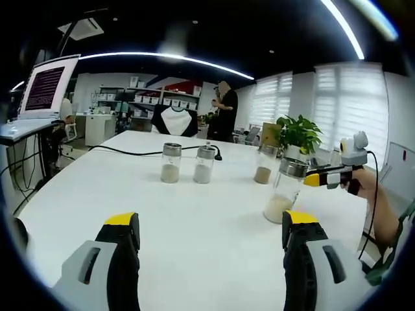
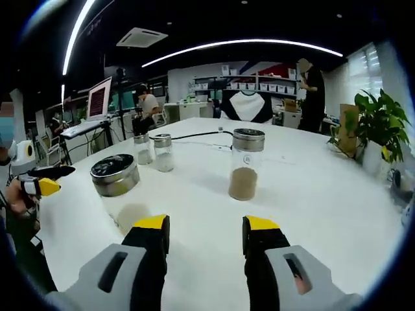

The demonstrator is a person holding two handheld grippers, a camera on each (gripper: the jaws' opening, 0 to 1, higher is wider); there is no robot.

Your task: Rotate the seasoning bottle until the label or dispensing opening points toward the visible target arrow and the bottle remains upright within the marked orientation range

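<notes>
Several glass seasoning bottles with metal lids stand upright on the white table point(image 1: 97, 194). The nearest bottle point(image 1: 285, 191), with pale powder, also appears in the right gripper view as a close bottle point(image 2: 117, 188) just left of my right gripper point(image 2: 206, 223), whose jaws stand open and empty. A bottle of brown powder point(image 2: 244, 164) stands straight ahead of those jaws, also seen farther back point(image 1: 264, 166). Two more bottles point(image 1: 170, 163) point(image 1: 203, 164) stand mid-table. My left gripper point(image 1: 211, 220) is open wide and empty. The right gripper's yellow tip point(image 1: 314, 179) sits beside the near bottle's lid.
A black cable point(image 1: 130, 153) crosses the far table. A potted plant point(image 1: 298, 135) stands at the table's far right, a laptop point(image 1: 47, 87) on a stand at left. A person point(image 1: 225, 110) stands beyond the table. The left gripper point(image 2: 42, 184) shows at the table's edge.
</notes>
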